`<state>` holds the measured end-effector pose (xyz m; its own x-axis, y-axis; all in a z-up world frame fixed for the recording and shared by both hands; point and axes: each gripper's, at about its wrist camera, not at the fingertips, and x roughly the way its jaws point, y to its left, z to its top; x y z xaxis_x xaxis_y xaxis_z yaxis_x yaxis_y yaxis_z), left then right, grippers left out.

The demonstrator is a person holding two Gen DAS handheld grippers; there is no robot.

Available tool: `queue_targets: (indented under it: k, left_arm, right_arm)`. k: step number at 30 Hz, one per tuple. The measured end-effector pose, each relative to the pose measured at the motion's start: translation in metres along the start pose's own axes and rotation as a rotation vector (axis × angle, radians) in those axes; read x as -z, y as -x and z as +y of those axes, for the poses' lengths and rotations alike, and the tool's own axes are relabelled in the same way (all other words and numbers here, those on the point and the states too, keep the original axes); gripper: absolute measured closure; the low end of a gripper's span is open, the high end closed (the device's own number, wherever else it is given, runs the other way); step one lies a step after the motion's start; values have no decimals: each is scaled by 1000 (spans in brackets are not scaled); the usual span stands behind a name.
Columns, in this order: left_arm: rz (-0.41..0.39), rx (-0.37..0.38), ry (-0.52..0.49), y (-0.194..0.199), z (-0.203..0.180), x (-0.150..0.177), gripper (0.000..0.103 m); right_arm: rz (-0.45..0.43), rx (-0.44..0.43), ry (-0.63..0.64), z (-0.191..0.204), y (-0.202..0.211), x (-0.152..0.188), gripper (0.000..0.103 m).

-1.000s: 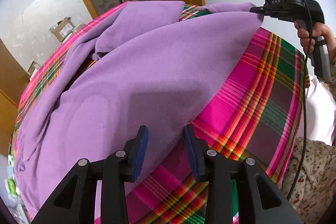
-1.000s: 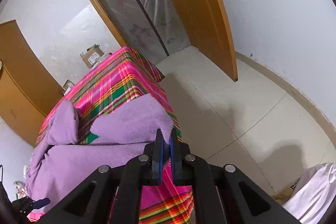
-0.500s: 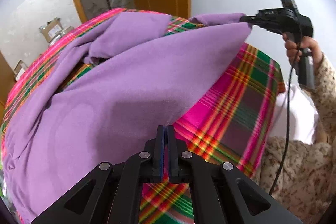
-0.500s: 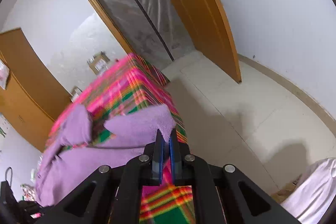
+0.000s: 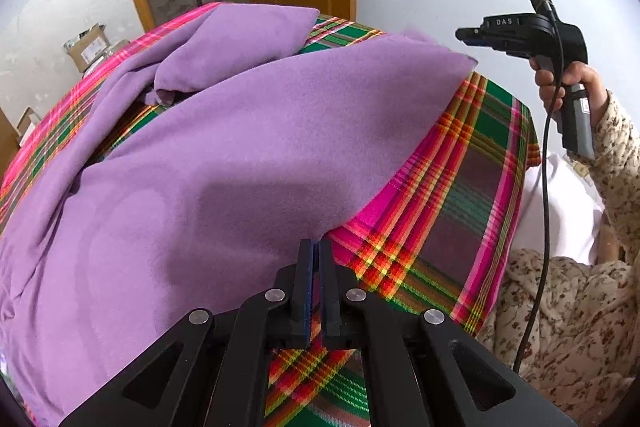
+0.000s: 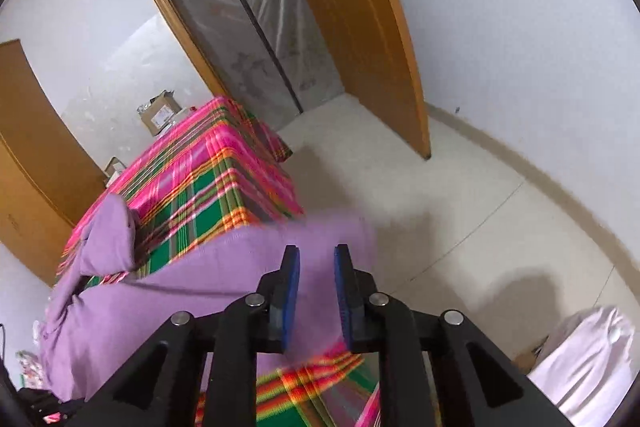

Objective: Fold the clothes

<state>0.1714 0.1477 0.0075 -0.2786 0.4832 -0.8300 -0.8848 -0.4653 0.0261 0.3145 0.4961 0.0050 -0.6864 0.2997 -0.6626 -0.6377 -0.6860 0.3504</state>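
Item: purple garment (image 5: 240, 155), fleece-like, spread across a table (image 5: 472, 187) covered in pink, green and orange plaid cloth. At the left, the garment's bulk ran down to the table's left edge; a folded-over flap (image 5: 236, 43) lay bunched toward the far side, with a strip of plaid showing beneath it.

Item: left gripper (image 5: 315, 255), low centre of the left wrist view. Fingers clenched on the near edge of the purple garment, where the fabric met the plaid cloth.

Item: right gripper (image 6: 316, 267), seen from its own camera above the garment's corner (image 6: 332, 227). Fingers released, blue pads apart, fabric visible between and below them but not pinched. In the left wrist view the same tool hung in the air beyond the table's right side, clear of the garment's far corner, held by a hand (image 5: 568, 83) in a floral sleeve.

Surroundings: cardboard boxes (image 6: 158, 113) against the far wall, an open orange wooden door (image 6: 360, 15), pale tiled floor (image 6: 460, 195) to the right.
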Motion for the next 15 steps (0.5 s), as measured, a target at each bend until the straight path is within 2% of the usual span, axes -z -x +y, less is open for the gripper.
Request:
queue_targets:
  k: [2,4,6,9,11,14,15]
  left_arm:
    - [0,9,4,-2,0,1,101]
    - [-1,17,8,-3,-1,0,101]
    - [0,18,10,-3,-1,0,101]
    - [0,23,19,-3,0,0,101]
    - [0,26,25,-4,1,0,101]
    - [2,32,32,-5,1,-1,101]
    - [1,35,33,-5,1,-1,101]
  right_arm:
    - [14,-24,39,10,-9,-7,78]
    - [66,-59,82,21,-26,-14,70]
    - [118,-95,117,29,-41,-15,68]
    - [178,-102,118,31,-64,-18,68]
    - [220,-127,98,30,-77,-19,68]
    - [219,-145,88,30,-82,-21,71]
    - [221,-162,89,32,-83,-22,81]
